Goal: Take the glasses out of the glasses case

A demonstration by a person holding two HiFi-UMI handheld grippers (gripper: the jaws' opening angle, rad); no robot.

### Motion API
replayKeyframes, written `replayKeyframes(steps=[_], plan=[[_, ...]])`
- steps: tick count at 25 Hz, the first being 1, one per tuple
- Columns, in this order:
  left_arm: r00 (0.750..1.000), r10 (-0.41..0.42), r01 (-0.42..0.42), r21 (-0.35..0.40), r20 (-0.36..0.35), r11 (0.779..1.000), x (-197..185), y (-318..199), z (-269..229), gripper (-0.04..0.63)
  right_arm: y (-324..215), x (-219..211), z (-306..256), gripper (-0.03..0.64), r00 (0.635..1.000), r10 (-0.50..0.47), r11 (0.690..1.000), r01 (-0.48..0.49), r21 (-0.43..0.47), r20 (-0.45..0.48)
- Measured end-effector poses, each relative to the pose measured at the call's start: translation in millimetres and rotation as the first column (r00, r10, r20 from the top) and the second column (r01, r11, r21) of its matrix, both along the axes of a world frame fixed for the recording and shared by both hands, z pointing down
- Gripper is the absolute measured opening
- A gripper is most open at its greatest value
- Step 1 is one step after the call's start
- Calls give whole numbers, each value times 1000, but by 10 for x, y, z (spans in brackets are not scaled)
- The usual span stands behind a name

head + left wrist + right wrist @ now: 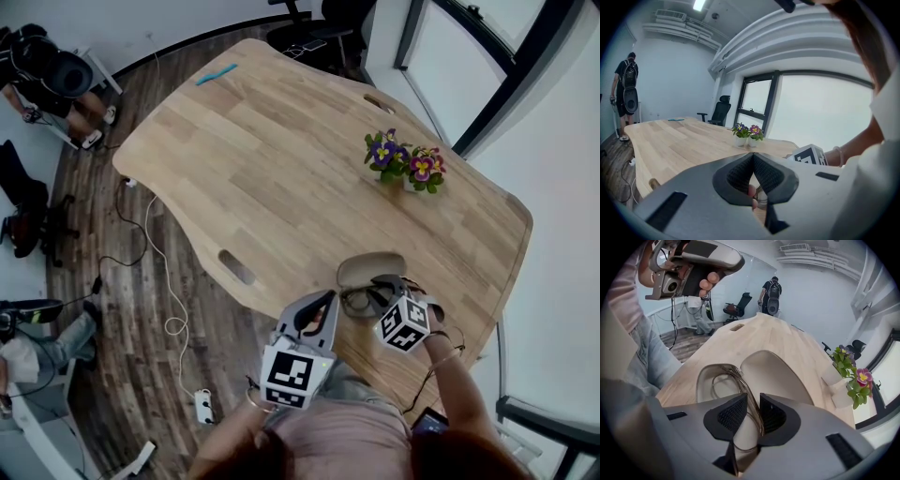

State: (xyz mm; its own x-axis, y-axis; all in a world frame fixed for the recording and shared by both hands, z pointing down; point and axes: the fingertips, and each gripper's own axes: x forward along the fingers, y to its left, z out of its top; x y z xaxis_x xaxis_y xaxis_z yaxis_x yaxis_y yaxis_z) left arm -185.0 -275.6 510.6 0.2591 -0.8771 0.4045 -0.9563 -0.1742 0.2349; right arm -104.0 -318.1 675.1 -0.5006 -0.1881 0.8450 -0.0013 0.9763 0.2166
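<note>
An open cream glasses case (370, 266) lies near the table's front edge, and thin metal-framed glasses (358, 300) sit at its near rim. My right gripper (380, 298) reaches in from the right. In the right gripper view its jaws (753, 399) are nearly together with the glasses' frame (738, 380) caught between the pads, one lens still over the case (776, 376). My left gripper (322, 305) hangs left of the case at the table's edge. Its pads (753, 157) are pressed together with nothing between them.
A pot of purple and yellow flowers (405, 161) stands farther back on the wooden table (262, 169). A blue object (217, 74) lies at the far end. A person with a backpack (626, 93) stands beyond the table, near office chairs. Cables trail on the floor at the left.
</note>
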Motion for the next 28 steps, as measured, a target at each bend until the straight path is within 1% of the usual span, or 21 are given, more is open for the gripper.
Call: replayKeyframes(steps=[9,14,17,21,28], plan=[[1000,6,-6,-6,-3,1000,19,-14,8,0,51,3,-11,46,996,-80,997,80,1,-31],[1000,9,-9,-1,-1,1000,40,-1,-15,0,68,34,-39,34,994,-102,995,102,5,-48],[1000,12,-12,2,2,1000,60,5,-27,0,53,45,-93,14,996,-88,996,88,17,-34],[1000,16,-16,10,6,1000,102,16,-68,0,23,80,-168,12,998,-67,997,68,26,-19],[1000,15,-15,31,13,999,153,44,-135,0,-49,116,-368,12,999,-24,996,22,85,33]])
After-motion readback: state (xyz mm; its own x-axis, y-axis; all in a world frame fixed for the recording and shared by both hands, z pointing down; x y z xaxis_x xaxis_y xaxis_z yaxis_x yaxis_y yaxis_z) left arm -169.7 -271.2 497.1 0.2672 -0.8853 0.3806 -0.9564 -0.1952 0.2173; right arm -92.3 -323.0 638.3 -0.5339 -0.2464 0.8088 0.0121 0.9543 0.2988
